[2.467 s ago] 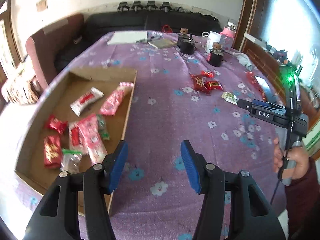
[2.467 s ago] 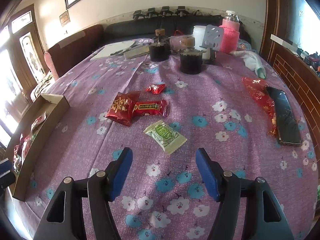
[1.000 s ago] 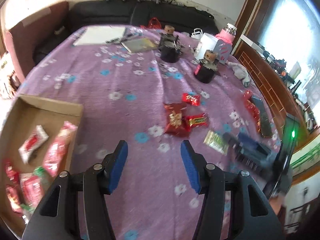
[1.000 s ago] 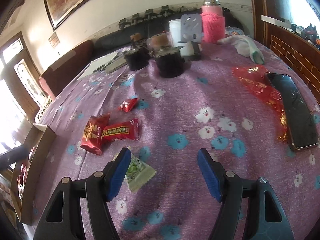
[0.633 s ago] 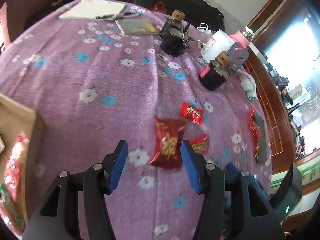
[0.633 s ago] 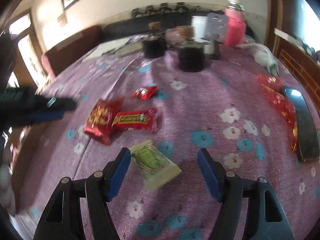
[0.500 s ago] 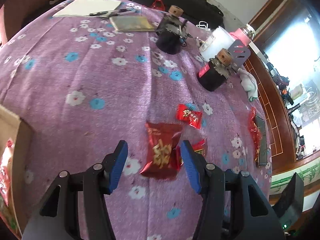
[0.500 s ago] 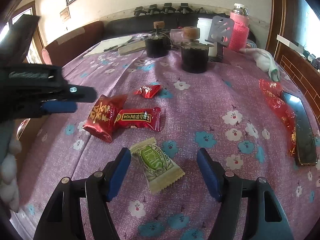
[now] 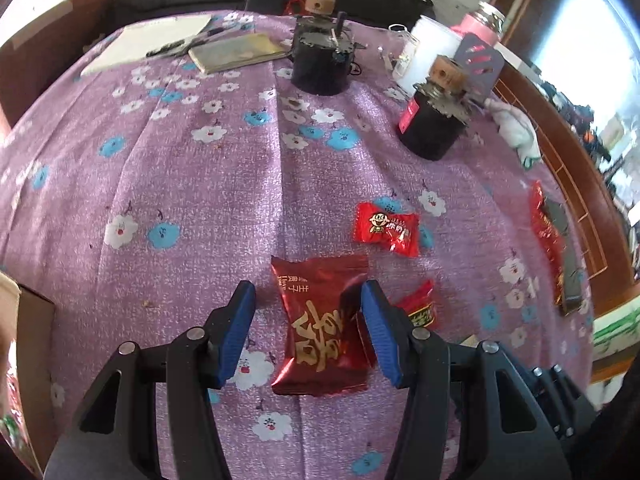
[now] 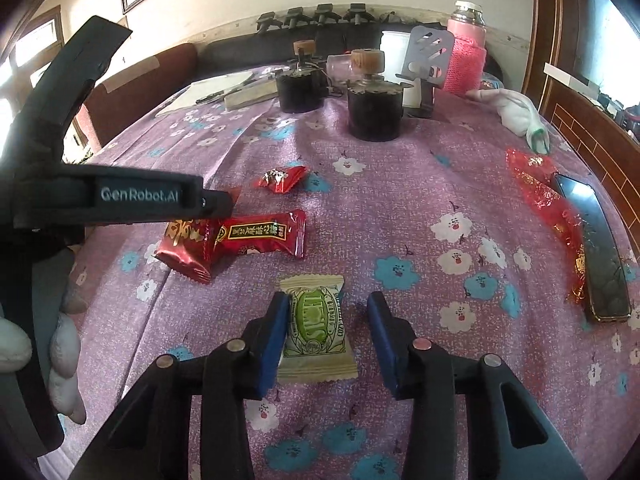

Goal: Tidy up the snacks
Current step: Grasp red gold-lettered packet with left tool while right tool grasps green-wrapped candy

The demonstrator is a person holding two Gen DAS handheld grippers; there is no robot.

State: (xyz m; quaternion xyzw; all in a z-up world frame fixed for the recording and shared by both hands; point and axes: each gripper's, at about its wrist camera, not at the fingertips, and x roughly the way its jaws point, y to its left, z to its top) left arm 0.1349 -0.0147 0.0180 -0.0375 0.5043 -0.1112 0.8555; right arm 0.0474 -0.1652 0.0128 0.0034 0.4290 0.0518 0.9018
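Moved in from the cardboard box side: left hand-held gripper (image 9: 308, 320) now spread around the big red snack packet (image 9: 320, 328) on the bench (image 9: 200, 184). Right hand-held gripper (image 10: 328, 336) likewise spread around the green candy (image 10: 316, 328), at 6 o'clock. Best to lower fully, centre each wrapper, then squeeze gently.

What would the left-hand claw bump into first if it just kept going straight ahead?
Most likely the large red snack packet, which lies between the open fingers of the left gripper. Beyond it lies a small red candy, though depth is unclear.
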